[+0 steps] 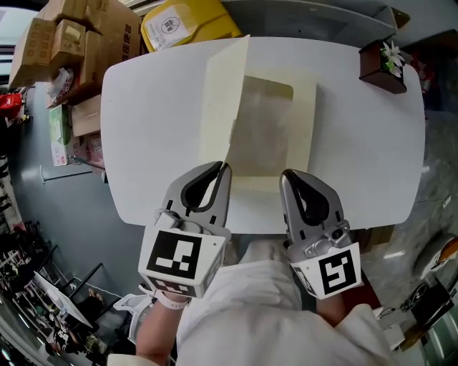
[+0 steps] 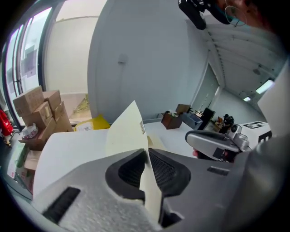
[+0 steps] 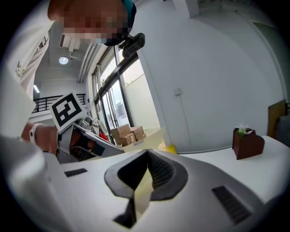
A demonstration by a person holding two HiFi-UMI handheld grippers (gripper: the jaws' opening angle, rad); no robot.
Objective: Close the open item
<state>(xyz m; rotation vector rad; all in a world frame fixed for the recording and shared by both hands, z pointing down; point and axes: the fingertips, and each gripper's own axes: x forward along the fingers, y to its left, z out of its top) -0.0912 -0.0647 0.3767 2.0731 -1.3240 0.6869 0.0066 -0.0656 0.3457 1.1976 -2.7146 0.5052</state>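
Off the table's left edge, on the floor, sits a stack of cardboard boxes, w/ a yellow parcel just beyond the far edge. The white table carries the cream folder, which lies roughly mid-table, closer to the near edge, its base flat on the top. The folder is open: its cover stands up along the base's left side, tilted, w/ its top corner reaching toward the far edge. The left gripper comes in from the near edge, angled down, jaws closed tight on the cover's near end; in the left gripper view the thin cream sheet runs straight between the ribbed pads of that gripper and rises beyond them. To the right, the right gripper sits at the base's near edge, nearly level, jaws also closed; the right gripper view shows a cream strip pinched between the pads of that gripper. At the table's far right corner stands a small brown planter w/ a white flower, well apart from the folder.
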